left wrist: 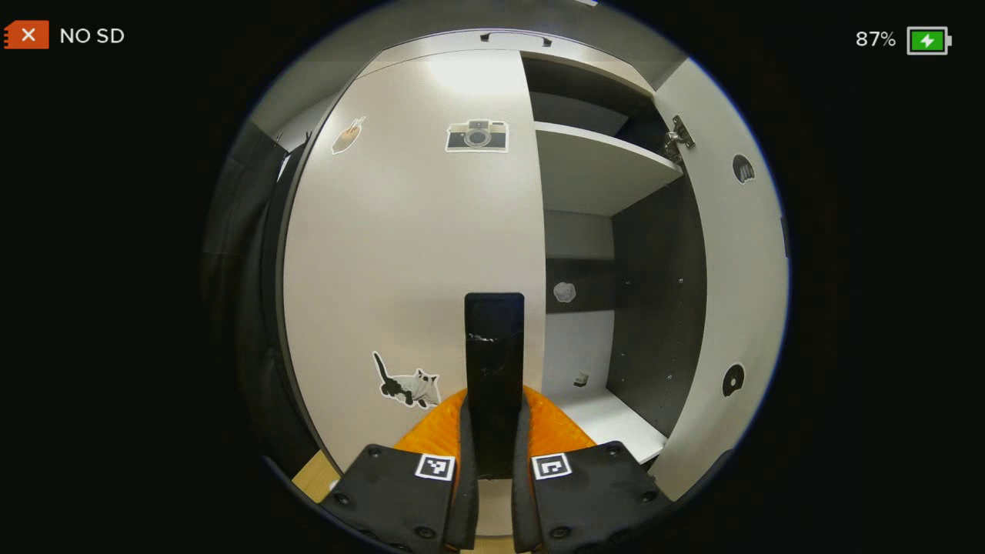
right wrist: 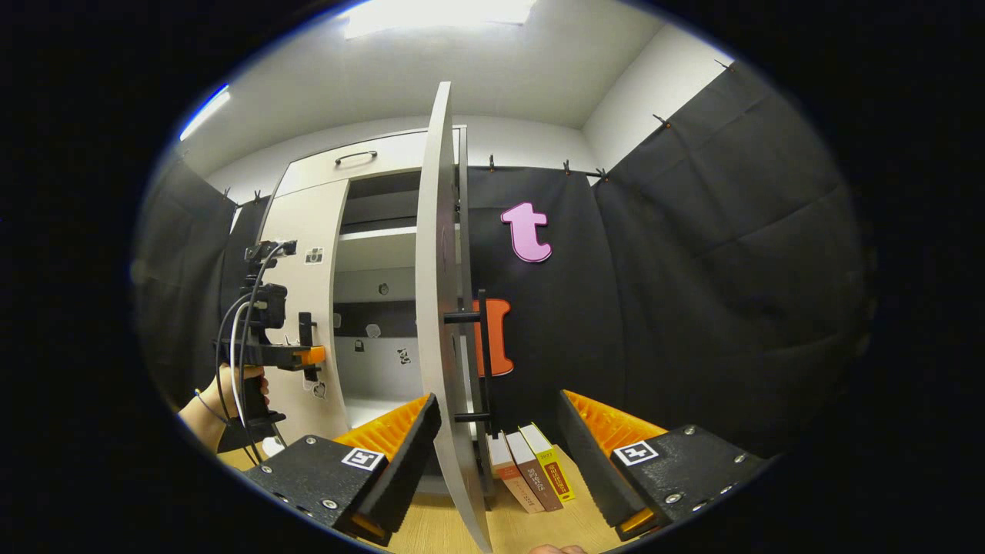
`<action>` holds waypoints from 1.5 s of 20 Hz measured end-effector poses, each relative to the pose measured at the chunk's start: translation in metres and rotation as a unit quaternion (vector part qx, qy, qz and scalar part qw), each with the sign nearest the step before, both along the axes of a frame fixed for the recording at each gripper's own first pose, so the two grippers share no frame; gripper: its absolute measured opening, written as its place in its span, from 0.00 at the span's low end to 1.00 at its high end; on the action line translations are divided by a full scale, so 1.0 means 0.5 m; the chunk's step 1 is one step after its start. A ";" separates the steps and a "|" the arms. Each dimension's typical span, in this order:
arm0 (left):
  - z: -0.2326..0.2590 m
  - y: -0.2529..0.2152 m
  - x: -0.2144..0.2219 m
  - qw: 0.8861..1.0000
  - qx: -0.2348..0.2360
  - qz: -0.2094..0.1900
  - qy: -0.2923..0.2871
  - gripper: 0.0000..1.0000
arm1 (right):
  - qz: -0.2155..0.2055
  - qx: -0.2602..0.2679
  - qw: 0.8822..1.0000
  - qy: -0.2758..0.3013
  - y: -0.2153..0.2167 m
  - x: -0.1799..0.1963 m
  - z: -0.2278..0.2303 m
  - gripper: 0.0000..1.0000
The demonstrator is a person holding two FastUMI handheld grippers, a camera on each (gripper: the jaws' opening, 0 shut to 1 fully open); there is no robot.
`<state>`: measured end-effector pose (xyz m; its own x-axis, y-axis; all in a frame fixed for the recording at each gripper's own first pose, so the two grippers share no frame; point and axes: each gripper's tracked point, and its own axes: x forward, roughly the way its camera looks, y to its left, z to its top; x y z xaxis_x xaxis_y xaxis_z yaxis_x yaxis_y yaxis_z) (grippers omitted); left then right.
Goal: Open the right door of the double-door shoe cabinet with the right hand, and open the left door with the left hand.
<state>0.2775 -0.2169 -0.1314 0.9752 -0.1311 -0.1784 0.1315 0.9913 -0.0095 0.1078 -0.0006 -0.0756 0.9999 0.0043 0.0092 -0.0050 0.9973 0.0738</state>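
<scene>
1. Two fingers of our left gripper (left wrist: pixel 495 462) in the left gripper view sit close together, clamped on the black vertical handle (left wrist: pixel 494 362) of the left door (left wrist: pixel 408 246), which is closed.
2. Same view, right side: cabinet interior w/ a white shelf (left wrist: pixel 592 165) is exposed; the right door (left wrist: pixel 735 269) is swung wide open at far right. Stickers on the left door: camera (left wrist: pixel 477 136) up top, cat (left wrist: pixel 408 382) lower left.
3. Right gripper view: our right gripper (right wrist: pixel 496 454) is spread apart, fingers on either side of the right door's (right wrist: pixel 439 308) edge and its handle (right wrist: pixel 483 362), not pressing on them.
4. Same view, left: the left gripper (right wrist: pixel 296 350), held by a hand (right wrist: pixel 231 388), is at the left door's (right wrist: pixel 312 308) handle. Books (right wrist: pixel 531 469) stand on the floor near the right door.
</scene>
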 end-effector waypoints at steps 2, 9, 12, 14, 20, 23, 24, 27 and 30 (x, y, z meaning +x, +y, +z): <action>0.006 0.003 -0.013 1.000 0.003 -0.007 -0.007 0.12 | 0.006 0.000 1.000 0.000 0.011 -0.008 0.001 0.93; 0.023 0.031 -0.110 0.998 -0.017 -0.061 -0.008 0.08 | 0.014 0.004 1.000 -0.015 0.053 -0.045 0.035 0.93; 0.023 0.046 -0.129 0.997 -0.022 -0.069 -0.010 0.08 | 0.017 0.003 1.000 -0.019 0.073 -0.056 0.051 0.93; 0.022 0.055 -0.135 0.997 -0.026 -0.071 -0.012 0.08 | 0.017 0.006 1.000 -0.021 0.086 -0.061 0.058 0.93; 0.025 0.070 -0.141 0.997 -0.029 -0.066 -0.018 0.08 | 0.042 0.008 0.999 -0.024 0.142 -0.070 0.063 0.93; 0.024 0.079 -0.148 0.997 -0.035 -0.064 -0.018 0.07 | 0.052 -0.001 0.998 -0.023 0.167 -0.072 0.060 0.93; 0.024 0.082 -0.151 0.997 -0.034 -0.063 -0.019 0.07 | 0.054 -0.004 0.998 -0.021 0.174 -0.073 0.058 0.93; 0.026 0.089 -0.148 0.998 -0.031 -0.057 -0.024 0.07 | 0.062 -0.007 0.998 -0.019 0.190 -0.074 0.055 0.93; 0.026 0.097 -0.147 0.998 -0.030 -0.050 -0.026 0.07 | 0.067 -0.005 0.998 -0.017 0.198 -0.076 0.052 0.93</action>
<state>0.2041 -0.1683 -0.1183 0.9643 -0.2377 -0.1165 0.2320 0.9709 -0.0599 0.0698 0.0984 -0.0497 0.9895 0.1384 0.0422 -0.1408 0.9882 0.0604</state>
